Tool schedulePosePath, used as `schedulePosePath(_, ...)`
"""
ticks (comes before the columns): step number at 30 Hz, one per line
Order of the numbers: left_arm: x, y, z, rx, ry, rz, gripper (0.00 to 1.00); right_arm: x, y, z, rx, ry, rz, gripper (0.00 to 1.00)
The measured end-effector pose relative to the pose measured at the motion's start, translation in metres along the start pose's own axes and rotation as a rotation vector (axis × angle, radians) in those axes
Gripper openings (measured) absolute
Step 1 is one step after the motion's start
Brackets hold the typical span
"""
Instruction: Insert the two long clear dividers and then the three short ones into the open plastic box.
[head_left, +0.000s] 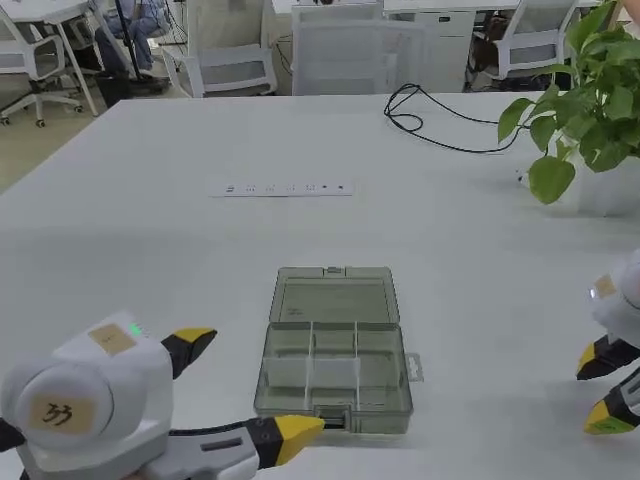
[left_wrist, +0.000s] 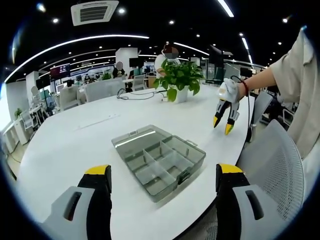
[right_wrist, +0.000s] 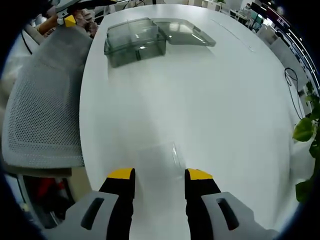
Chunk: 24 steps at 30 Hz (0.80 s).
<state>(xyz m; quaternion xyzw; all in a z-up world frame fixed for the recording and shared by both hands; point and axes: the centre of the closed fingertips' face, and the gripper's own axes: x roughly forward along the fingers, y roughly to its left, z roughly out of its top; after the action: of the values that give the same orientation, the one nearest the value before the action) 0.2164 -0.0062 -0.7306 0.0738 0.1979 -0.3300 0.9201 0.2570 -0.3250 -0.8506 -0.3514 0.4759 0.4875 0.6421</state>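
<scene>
Smoky clear plastic box (head_left: 333, 372), lid open, dividers (head_left: 312, 350) in. Right gripper view catches a clear flat piece (right_wrist: 158, 152) ahead; left gripper (left_wrist: 165, 172), right gripper (right_wrist: 160, 174) both wide open.

A potted plant (head_left: 590, 100) and a black cable (head_left: 403, 120) (loosely coiled) sit on the white table (head_left: 150, 230).

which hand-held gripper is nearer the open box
The left hand-held gripper, right beside the box; the right hand-held gripper is well off to the side.
</scene>
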Motion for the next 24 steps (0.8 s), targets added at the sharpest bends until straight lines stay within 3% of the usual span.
schedulePosePath(10,0.0014,0.0008,0.0045,-0.004,0.000,0.010,0.87,0.0042,-0.0006,-0.0058,-0.101,0.043,0.020,0.37)
schedulePosePath(17,0.0024,0.0016,0.0094,-0.002,-0.011,0.014,0.87,0.0043,-0.0008,-0.0060,-0.131,0.053,0.014,0.35)
schedulePosePath(24,0.0033,0.0030,0.0074,0.003,-0.005,0.015,0.86,0.0044,-0.0009,-0.0061,-0.155,0.067,0.019,0.33)
